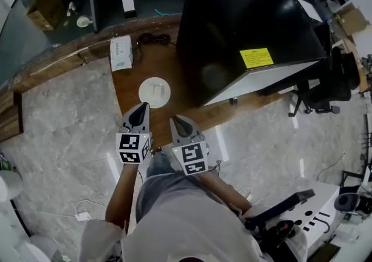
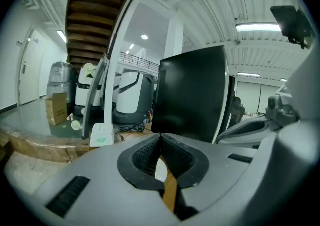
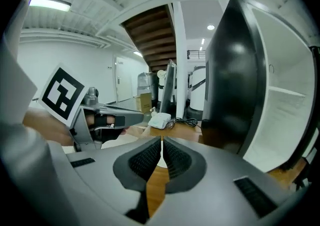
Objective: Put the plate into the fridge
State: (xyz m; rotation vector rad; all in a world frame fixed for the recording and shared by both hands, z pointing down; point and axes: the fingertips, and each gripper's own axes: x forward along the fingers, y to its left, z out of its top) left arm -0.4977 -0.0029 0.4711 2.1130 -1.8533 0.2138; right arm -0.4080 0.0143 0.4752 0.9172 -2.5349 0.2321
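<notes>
The white plate (image 1: 154, 92) lies flat on the wooden table (image 1: 174, 113), just left of the black mini fridge (image 1: 250, 22) and apart from it. The fridge looks open: its white inside, with a shelf, shows on its near-right side in the right gripper view. The left gripper (image 1: 139, 111) and the right gripper (image 1: 179, 122) hover side by side at the near edge of the table, both aimed at the plate and not touching it. In each gripper view the jaws are closed tip to tip with nothing between them. A small white box (image 1: 120, 53) and a dark cable (image 1: 154, 39) lie further back on the table, clear of the path.

By my reading the task is at its opening step, the reach for the plate, with no grasp made. The next move calls for one pair of jaws to part, drop to the plate's near rim and pinch it top and bottom. A flat plate gives little edge, so the lower jaw has to slide under the rim before closing
</notes>
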